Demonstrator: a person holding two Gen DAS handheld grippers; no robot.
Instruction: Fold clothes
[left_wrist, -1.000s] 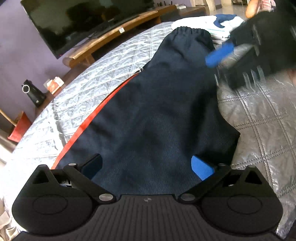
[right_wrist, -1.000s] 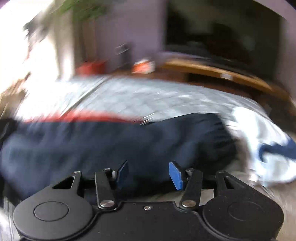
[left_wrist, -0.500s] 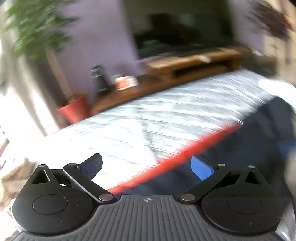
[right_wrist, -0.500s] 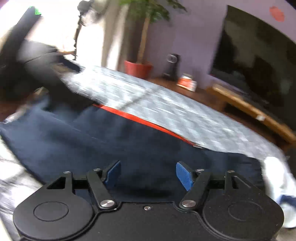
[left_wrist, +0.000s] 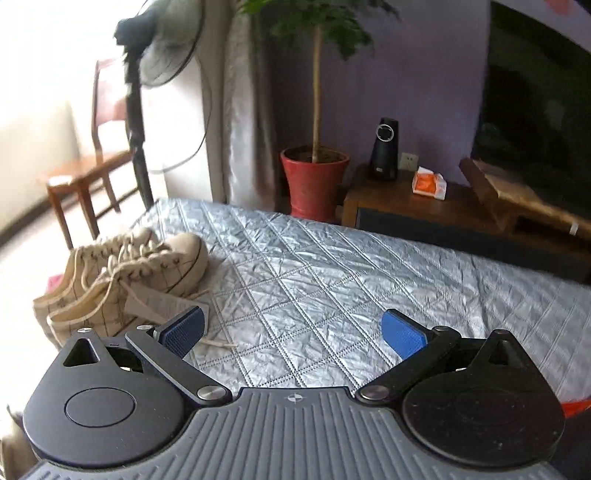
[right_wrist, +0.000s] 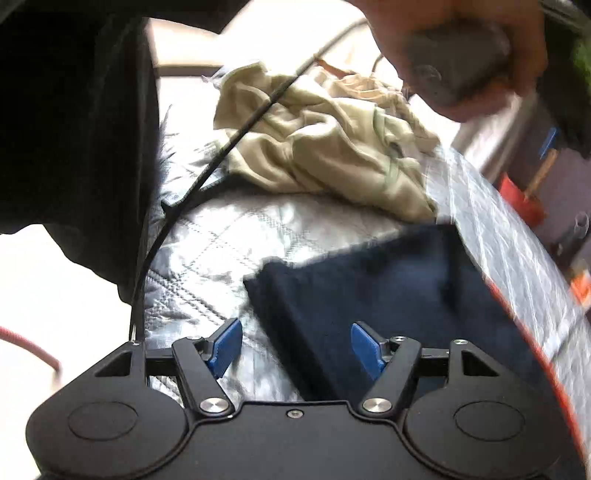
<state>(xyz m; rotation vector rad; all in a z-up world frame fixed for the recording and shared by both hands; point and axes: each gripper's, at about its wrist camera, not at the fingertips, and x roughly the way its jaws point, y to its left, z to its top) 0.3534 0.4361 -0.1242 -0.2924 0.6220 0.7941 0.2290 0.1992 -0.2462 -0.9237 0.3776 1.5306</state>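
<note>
Jaws wide apart on left gripper (left_wrist: 291, 328), nothing between the blue pads; only bare quilted cover (left_wrist: 332, 280) is seen ahead, with a pair of canvas shoes (left_wrist: 125, 273) lying at its left edge. A second ago the same view was filled by the navy garment, so the left gripper has been swung off it and aimed toward the end of the cover near the potted plant (left_wrist: 314, 173).

Right gripper (right_wrist: 295, 349) is seen partly spread, jaws having just been opening; no cloth is pinched. Navy garment with red stripe (right_wrist: 391, 295) lies flat on the cover under and ahead of the right pad (right_wrist: 364, 347); its squared corner sits just beyond the gripper, the left pad over bare cover. A crumpled beige garment (right_wrist: 325, 147) is heaped further back, apart from the navy one. A hand (right_wrist: 458, 55) gripping the other tool is visible at top right.

Judgement: navy piece released by both sides, so a fold or smoothing pass looks finished. Next grab is probably the near corner or hem, or else the beige heap. Motion blur on the right view limits certainty about the hem edge.
</note>
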